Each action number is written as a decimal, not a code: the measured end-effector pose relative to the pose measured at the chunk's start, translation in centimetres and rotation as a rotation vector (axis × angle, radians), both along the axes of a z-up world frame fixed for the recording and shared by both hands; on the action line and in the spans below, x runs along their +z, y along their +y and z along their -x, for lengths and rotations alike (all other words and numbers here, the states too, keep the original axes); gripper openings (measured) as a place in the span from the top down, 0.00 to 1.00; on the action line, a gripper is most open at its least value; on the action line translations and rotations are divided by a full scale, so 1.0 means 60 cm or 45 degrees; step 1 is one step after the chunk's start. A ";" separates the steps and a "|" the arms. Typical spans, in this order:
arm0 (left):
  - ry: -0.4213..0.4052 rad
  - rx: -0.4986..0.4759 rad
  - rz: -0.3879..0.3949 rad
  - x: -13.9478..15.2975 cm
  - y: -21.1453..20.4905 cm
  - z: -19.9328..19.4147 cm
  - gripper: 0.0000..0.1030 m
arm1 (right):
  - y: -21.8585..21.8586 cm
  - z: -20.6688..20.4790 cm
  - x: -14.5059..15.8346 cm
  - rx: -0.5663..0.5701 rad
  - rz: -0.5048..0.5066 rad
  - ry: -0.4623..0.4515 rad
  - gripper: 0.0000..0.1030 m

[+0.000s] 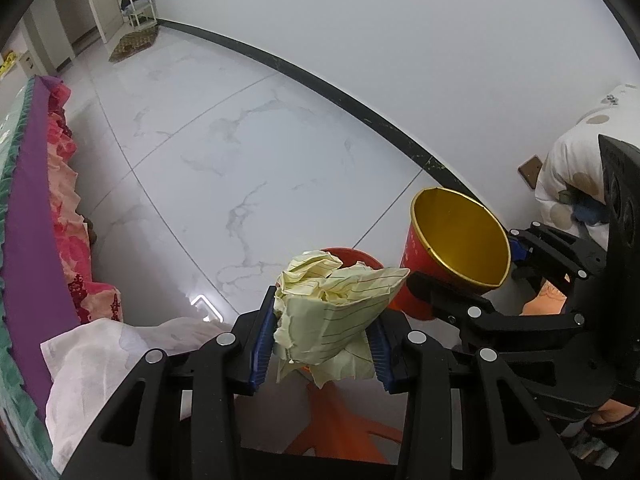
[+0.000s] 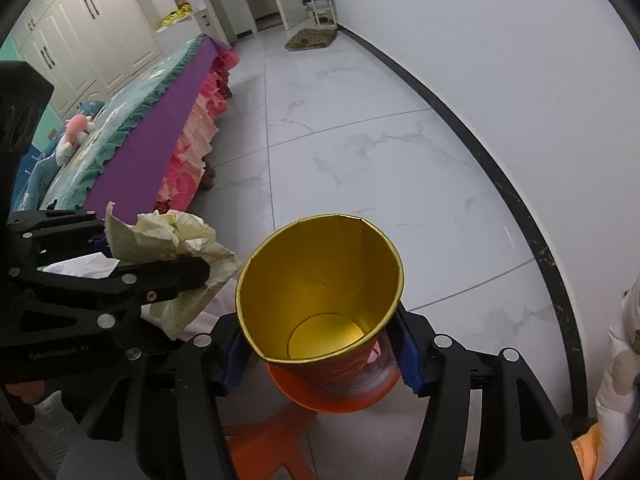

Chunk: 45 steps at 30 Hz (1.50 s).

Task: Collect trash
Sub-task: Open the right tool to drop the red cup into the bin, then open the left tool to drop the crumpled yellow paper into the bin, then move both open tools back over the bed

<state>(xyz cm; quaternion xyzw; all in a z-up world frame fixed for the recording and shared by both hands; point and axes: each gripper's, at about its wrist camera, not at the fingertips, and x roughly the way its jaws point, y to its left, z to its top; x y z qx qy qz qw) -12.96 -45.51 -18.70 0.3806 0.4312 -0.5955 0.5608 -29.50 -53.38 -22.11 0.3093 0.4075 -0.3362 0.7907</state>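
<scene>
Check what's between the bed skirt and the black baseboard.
Only bare white floor tiles between bed skirt and baseboard; both wrist views show it.

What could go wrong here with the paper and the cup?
The cup leans between the right fingers with a gap on one side; it could topple off the orange stool. The crumpled paper bulges well beyond the left fingers and might slip out.

A home bedroom: bed [image 2: 132, 128], white wardrobes [image 2: 80, 28], tiled floor [image 2: 360, 140].
</scene>
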 end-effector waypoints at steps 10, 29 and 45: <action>-0.007 0.010 -0.029 -0.010 -0.007 0.000 0.58 | -0.008 -0.001 -0.008 -0.014 -0.011 0.001 0.34; -0.032 -0.063 -0.016 -0.010 -0.015 0.029 0.34 | -0.031 0.027 0.003 -0.106 0.030 0.008 0.34; -0.031 -0.050 0.020 0.002 -0.007 0.025 0.28 | -0.030 0.024 0.012 -0.107 0.052 0.009 0.34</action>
